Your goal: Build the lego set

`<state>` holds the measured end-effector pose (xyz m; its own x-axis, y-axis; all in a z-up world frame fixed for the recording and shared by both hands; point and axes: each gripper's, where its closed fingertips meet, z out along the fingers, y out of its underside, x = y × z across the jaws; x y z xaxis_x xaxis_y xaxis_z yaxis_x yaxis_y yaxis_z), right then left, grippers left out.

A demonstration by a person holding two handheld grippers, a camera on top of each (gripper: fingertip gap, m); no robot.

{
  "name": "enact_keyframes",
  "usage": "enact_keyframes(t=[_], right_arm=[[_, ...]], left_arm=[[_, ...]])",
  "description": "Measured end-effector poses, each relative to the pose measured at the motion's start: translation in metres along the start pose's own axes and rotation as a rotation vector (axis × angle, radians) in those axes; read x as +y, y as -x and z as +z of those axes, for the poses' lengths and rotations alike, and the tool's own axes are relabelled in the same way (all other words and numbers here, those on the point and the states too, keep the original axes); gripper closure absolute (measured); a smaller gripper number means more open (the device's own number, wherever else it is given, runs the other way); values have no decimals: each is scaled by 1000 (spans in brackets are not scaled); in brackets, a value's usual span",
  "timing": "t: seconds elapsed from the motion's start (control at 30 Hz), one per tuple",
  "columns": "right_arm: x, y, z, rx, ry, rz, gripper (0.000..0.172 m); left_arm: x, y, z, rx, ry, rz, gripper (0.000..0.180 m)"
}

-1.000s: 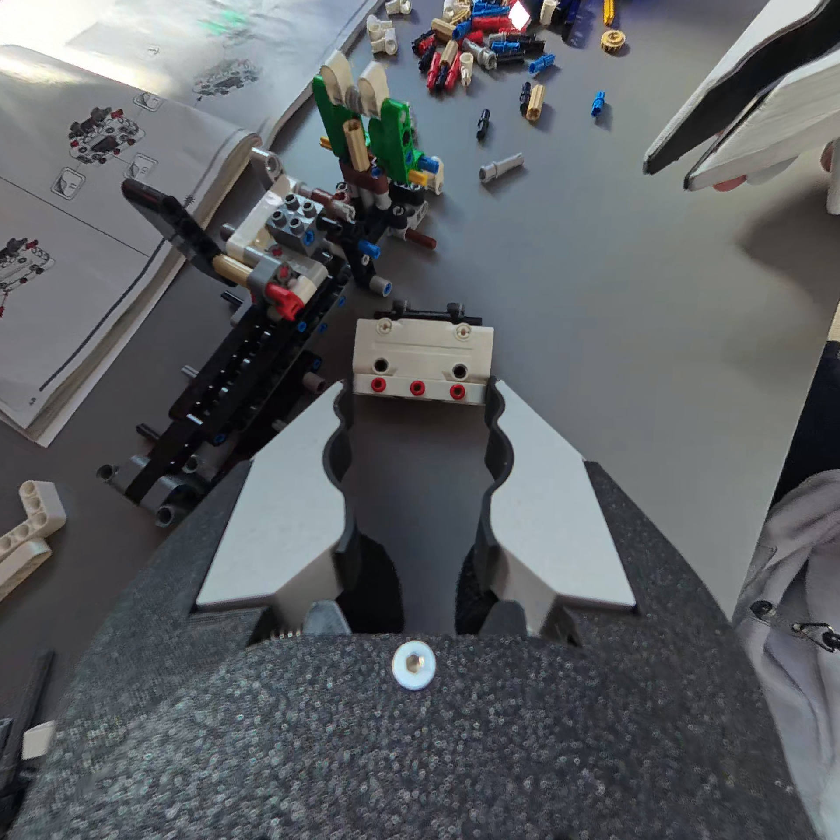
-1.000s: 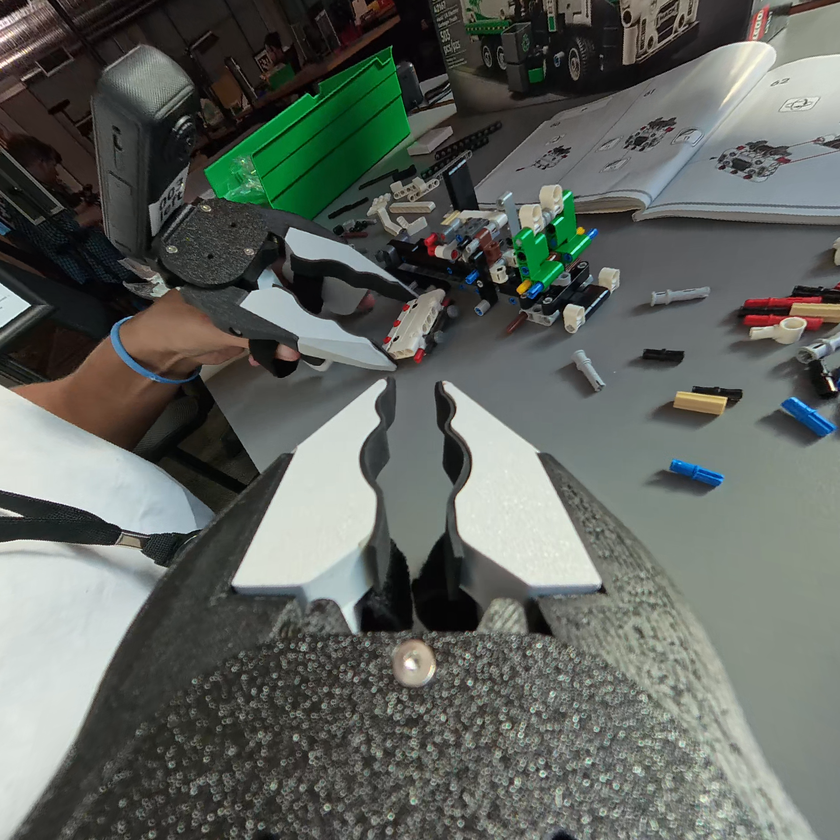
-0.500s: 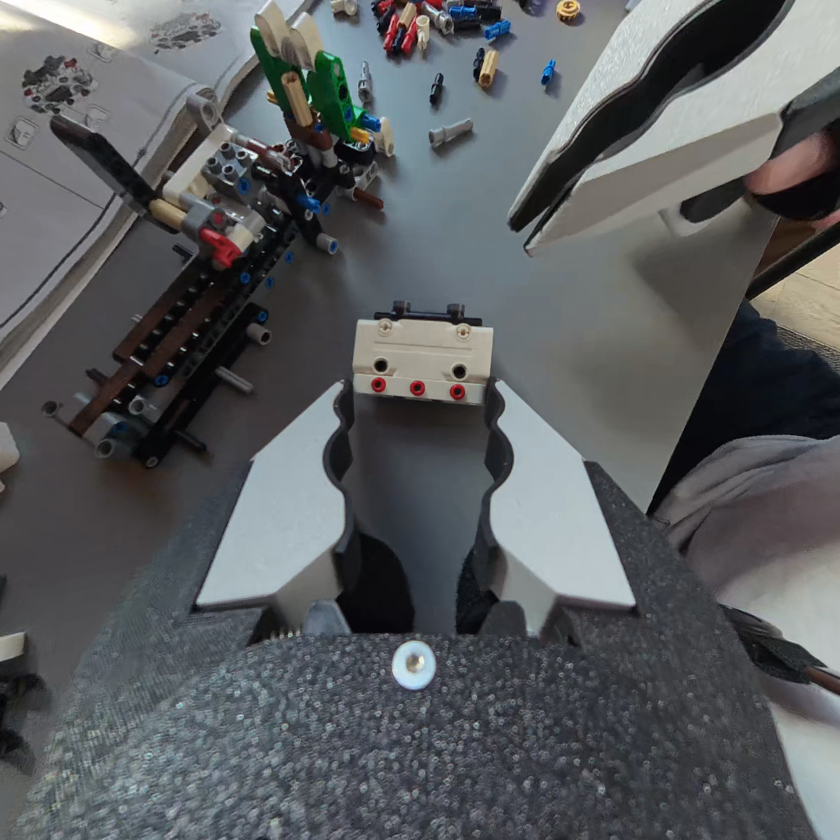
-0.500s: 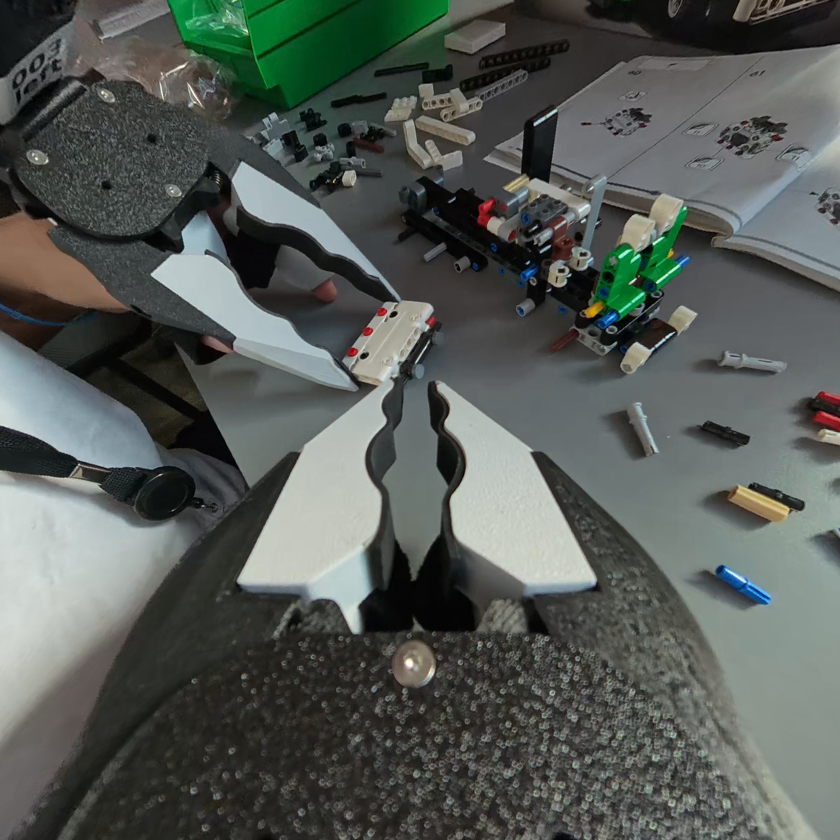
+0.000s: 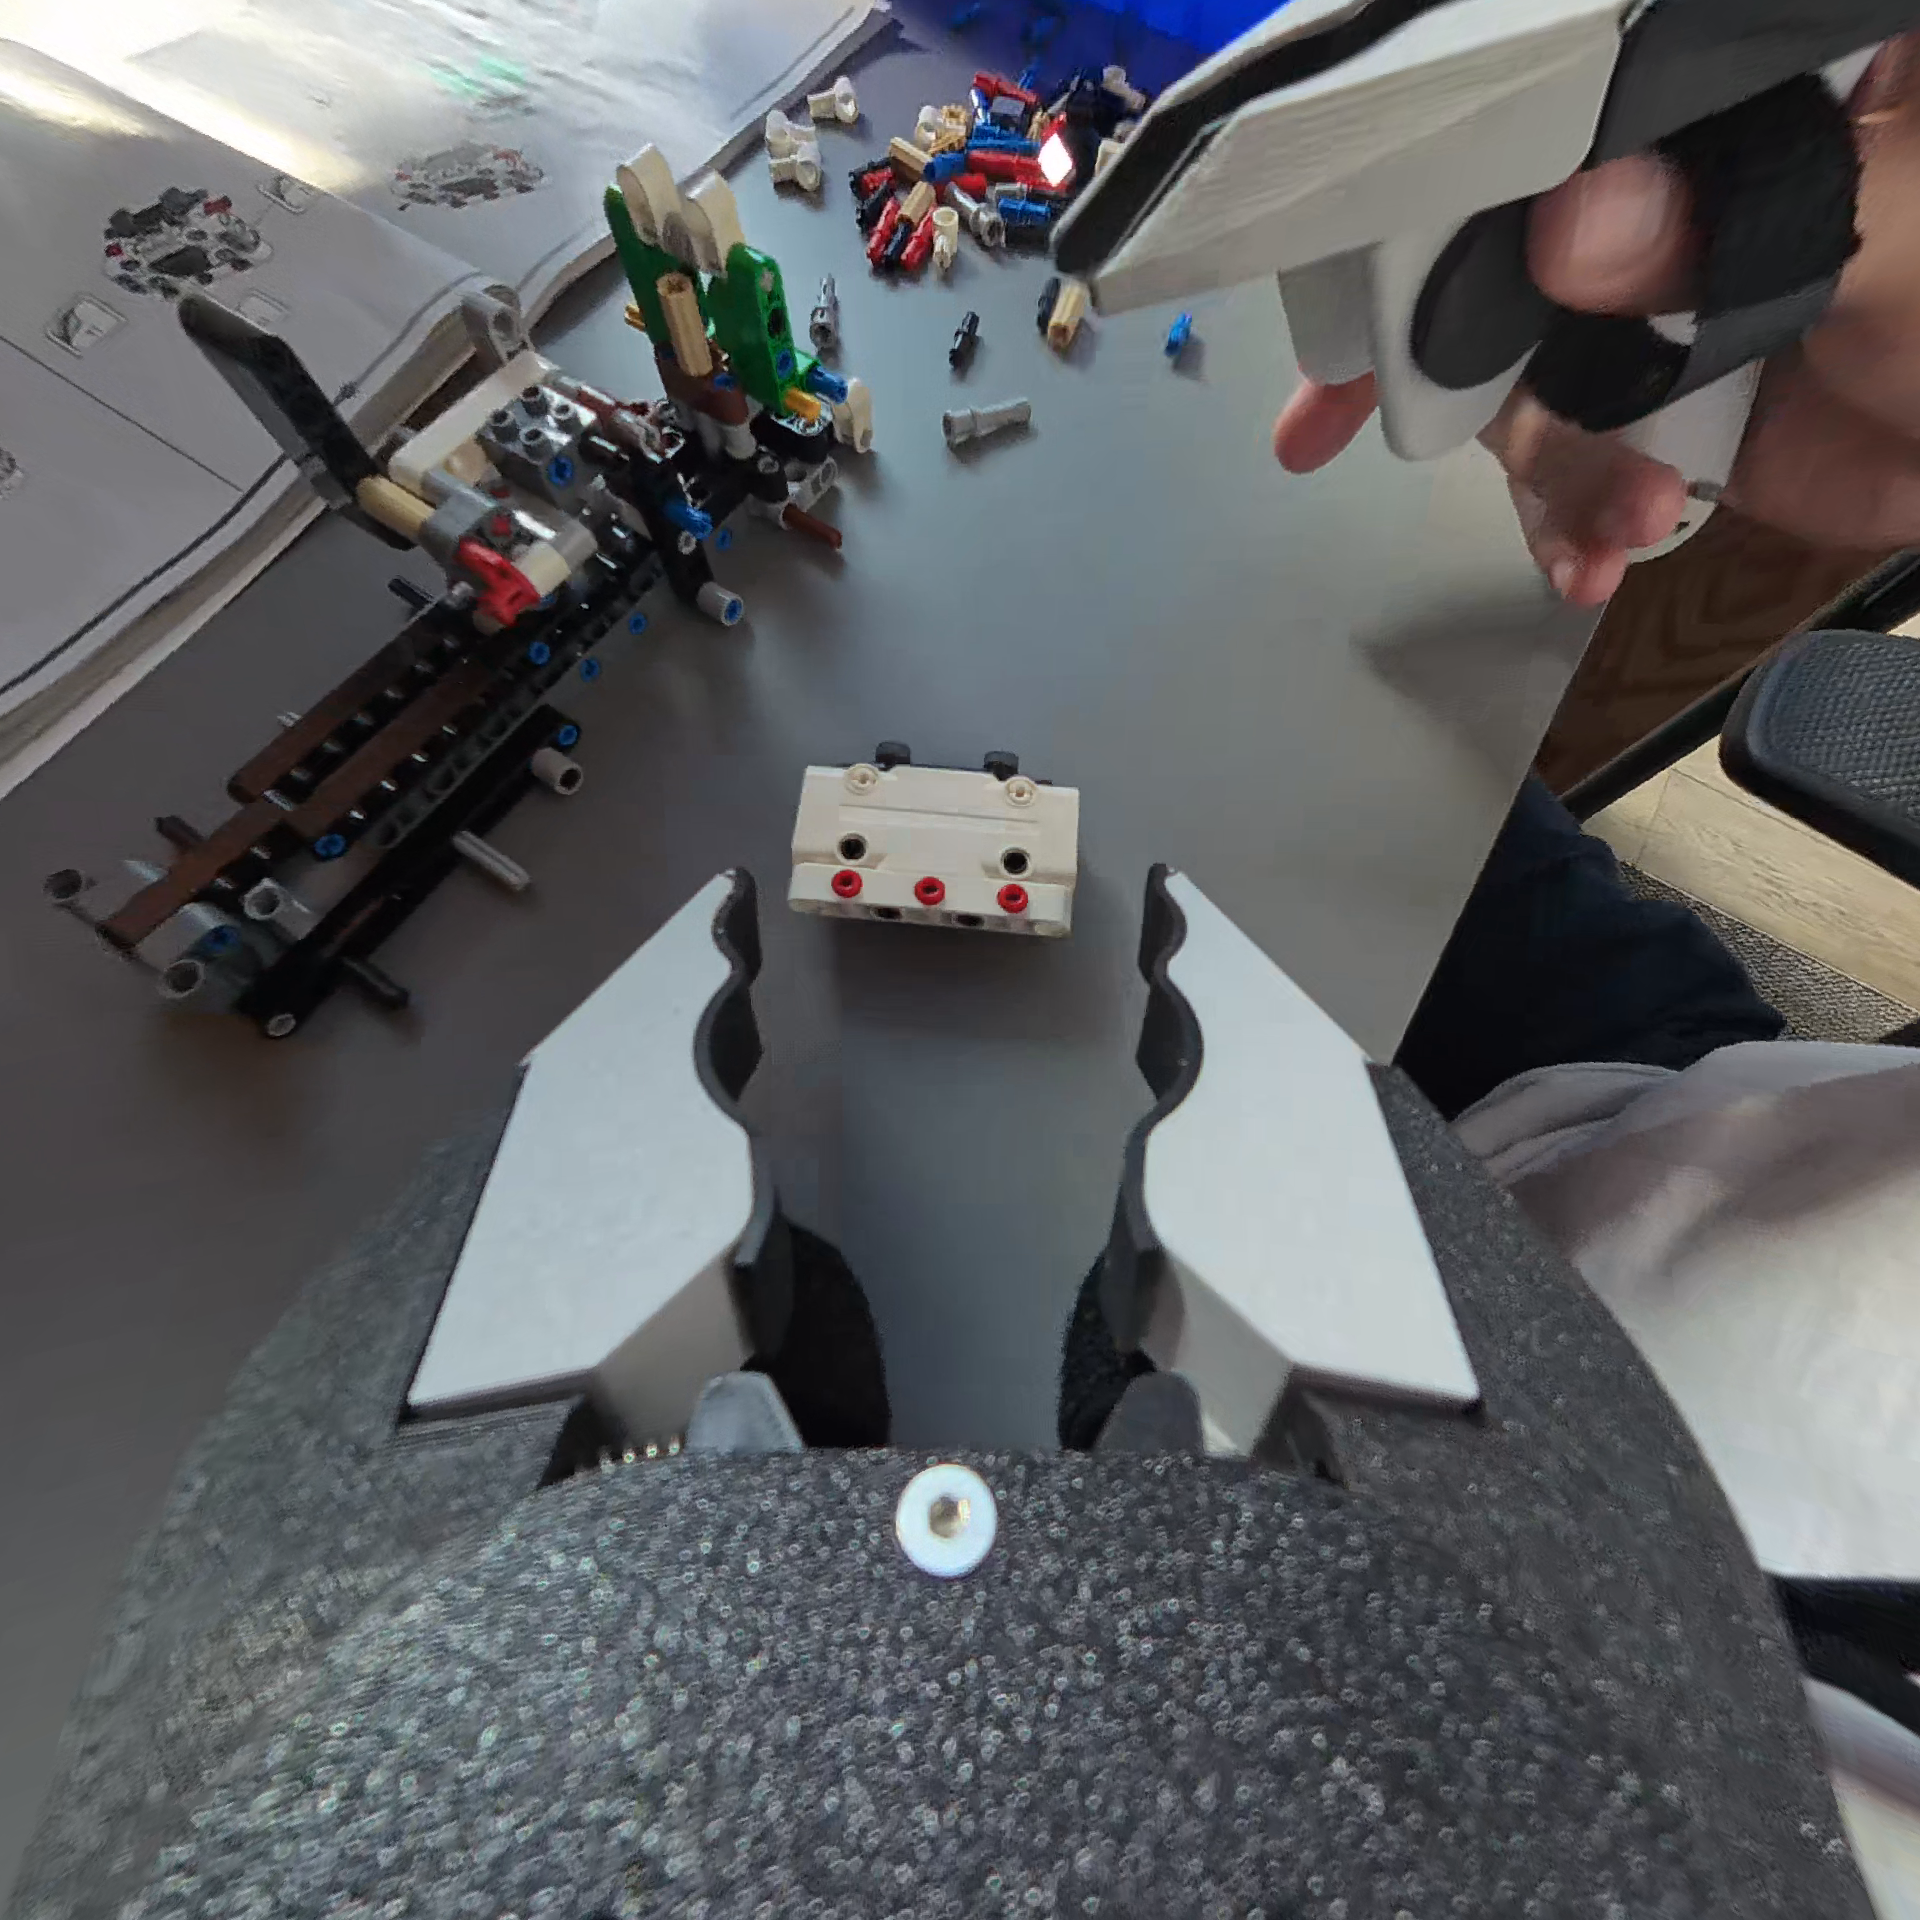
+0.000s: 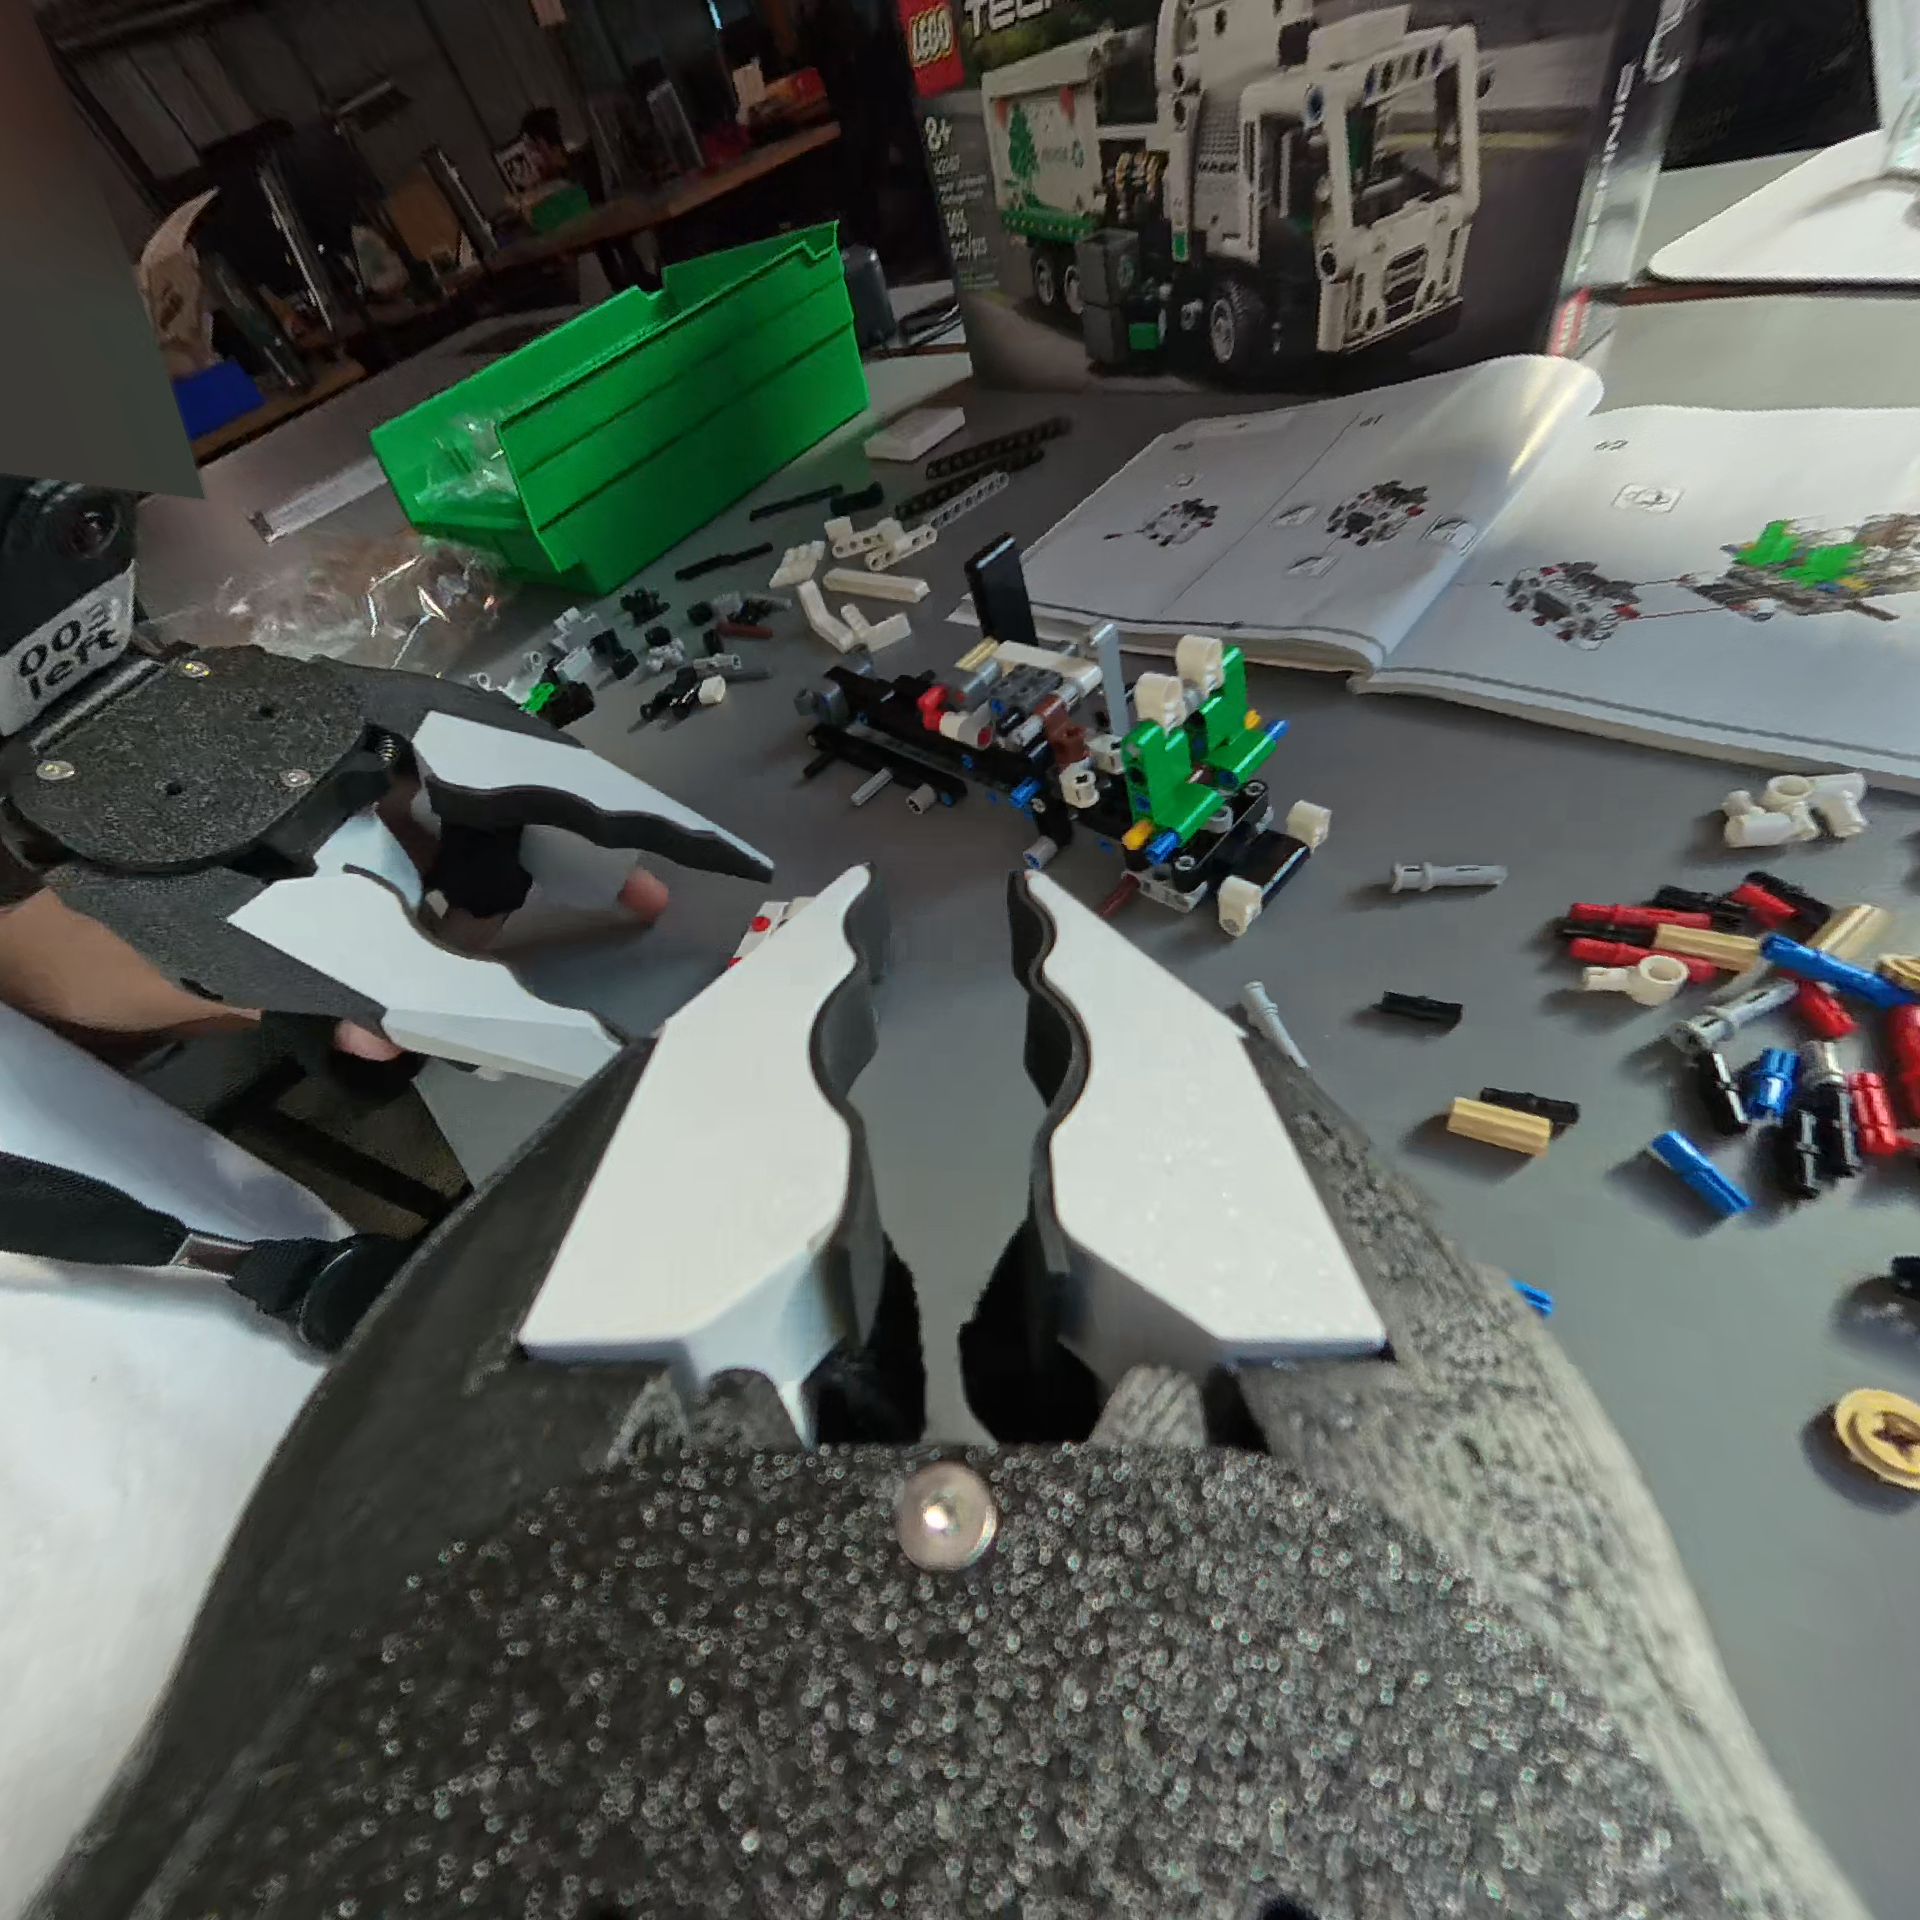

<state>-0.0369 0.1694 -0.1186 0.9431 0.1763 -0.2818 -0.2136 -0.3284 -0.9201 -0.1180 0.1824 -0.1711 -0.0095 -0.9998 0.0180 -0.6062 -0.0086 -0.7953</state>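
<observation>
The left gripper [image 5: 945, 894] stands wide open – the white block with red pins [image 5: 933, 844] sits free at its twelve o'clock. The right gripper [image 6: 940, 899], narrowly parted and empty, hovers above the grey table [image 5: 1195, 644].

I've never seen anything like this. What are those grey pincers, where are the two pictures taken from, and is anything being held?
There is no robot here. A person holds a two-fingered tool in each hand, and each tool carries a camera looking forward along its own fingers. So one picture looks out from the left tool, the other from the right tool; each also shows the other tool farther off.

Both are above a grey table. On it are a white block with red pins, a half-built model, loose small parts, an open booklet, a green bin and a toy box.

Neither tool holds anything. The left tool's fingers are wide apart, with the block on the table just beyond their tips, untouched. The right tool's fingers stand slightly apart over bare table.
</observation>
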Motion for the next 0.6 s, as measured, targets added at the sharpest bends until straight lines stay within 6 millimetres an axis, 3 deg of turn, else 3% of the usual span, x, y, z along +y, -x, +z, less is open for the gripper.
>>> enact_keyframes(t=[0.1, 0.27, 0.43, 0.6], right_arm=[[-8, -15, -9, 79, -36, -12, 137], [-9, -36, -8, 186, -30, -117, 148], [-23, -60, -3, 279, -75, -167, 151], [-32, -79, 5, 293, -107, -141, 152]], left_arm=[[-7, 10, -19, 43, -96, -4, 111], [-16, 59, -43, 50, -244, -43, 122], [-39, 91, -43, 35, -373, 6, 139], [-41, 104, -30, 47, -332, -6, 149]])
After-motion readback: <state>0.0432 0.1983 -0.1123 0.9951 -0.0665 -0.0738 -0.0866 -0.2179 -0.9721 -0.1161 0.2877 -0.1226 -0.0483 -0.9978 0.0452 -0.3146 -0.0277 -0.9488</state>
